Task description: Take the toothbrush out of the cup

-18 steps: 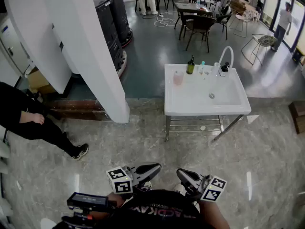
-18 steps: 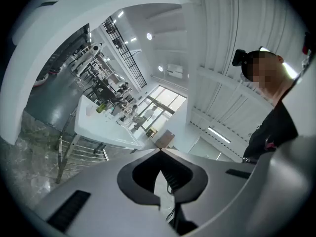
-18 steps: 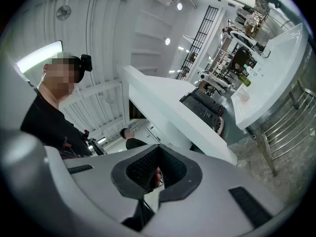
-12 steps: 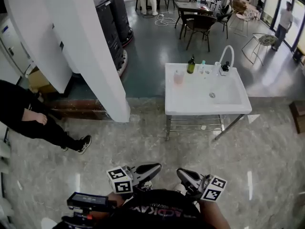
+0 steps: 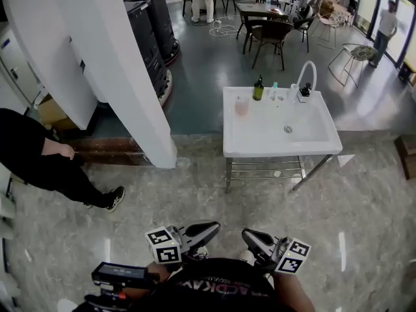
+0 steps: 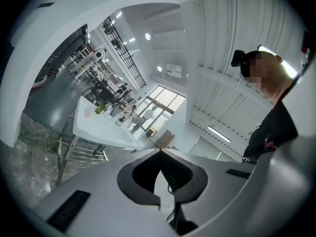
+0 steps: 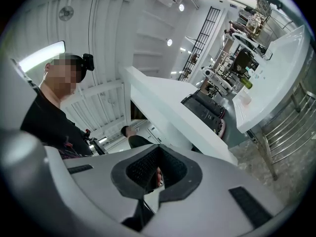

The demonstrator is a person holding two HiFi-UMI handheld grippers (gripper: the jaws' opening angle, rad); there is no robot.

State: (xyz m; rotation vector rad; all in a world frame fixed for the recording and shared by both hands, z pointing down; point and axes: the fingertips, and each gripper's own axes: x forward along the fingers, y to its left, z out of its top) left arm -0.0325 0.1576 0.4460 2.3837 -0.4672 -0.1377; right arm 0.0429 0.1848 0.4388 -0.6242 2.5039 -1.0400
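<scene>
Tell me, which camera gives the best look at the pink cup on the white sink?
The head view: the pink cup stands plainly at the sink's far edge, beside a green bottle. The right gripper view shows it small, near the picture's right edge; in the left gripper view it is only a faint speck.
</scene>
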